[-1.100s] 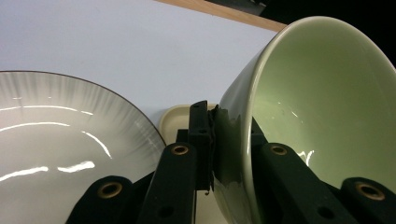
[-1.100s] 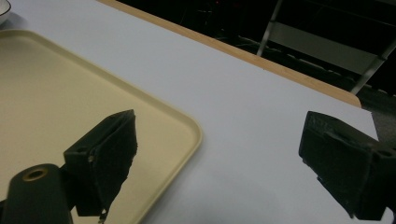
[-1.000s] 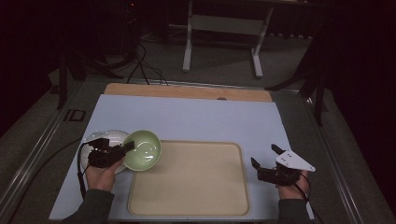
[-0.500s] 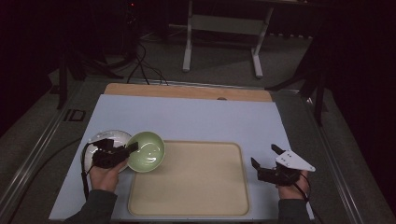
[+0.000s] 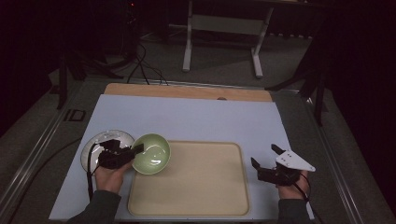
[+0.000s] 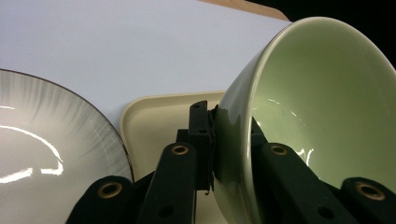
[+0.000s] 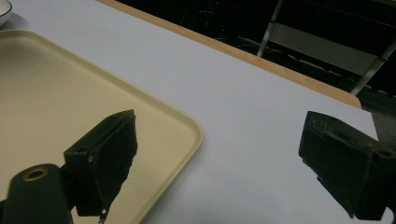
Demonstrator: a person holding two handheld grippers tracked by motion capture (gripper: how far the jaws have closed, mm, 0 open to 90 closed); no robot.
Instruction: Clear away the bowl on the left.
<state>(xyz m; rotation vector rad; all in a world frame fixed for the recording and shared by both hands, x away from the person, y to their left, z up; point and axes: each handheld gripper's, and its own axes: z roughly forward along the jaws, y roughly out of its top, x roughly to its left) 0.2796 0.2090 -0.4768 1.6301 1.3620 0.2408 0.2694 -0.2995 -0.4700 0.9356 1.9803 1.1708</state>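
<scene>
**Green bowl held by its rim at the tray's corner**

Landmark: flat beige plastic tray (image 5: pixel 196 182), centred near the table's front edge.

- Left gripper (image 5: pixel 122 155) just off the tray's left edge, clenched on the wall of the glossy pale green ceramic bowl (image 5: pixel 152 153). One jaw outside the wall, one inside. Bowl tilted, overhanging the tray's far-left corner; whether its base touches the tray cannot be told.
- Rim pinch likely chosen because the bowl is too wide for the jaws to span; tilt probably follows from carrying by one side.
- Round white glazed plate with a dark rim (image 5: pixel 95 149) left of the tray, beside the holding hand, flat on the pale blue table covering (image 5: pixel 196 121).
- Right gripper (image 5: pixel 267 165) just off the tray's right edge, released, jaws wide apart, nothing between them. Probably parked clear of the tray.

Between views:
- Left gripper view: exact bite on the bowl (image 6: pixel 299 116), plate (image 6: pixel 51 154) close alongside, tray corner (image 6: pixel 154 116) behind the jaws.
- Right gripper view: gap between the jaws, tray's rounded far-right corner (image 7: pixel 187 130), covering (image 7: pixel 243 116) beyond.
- High view: overall layout, both hands, wooden strip (image 5: pixel 187 92) along the far edge.
</scene>
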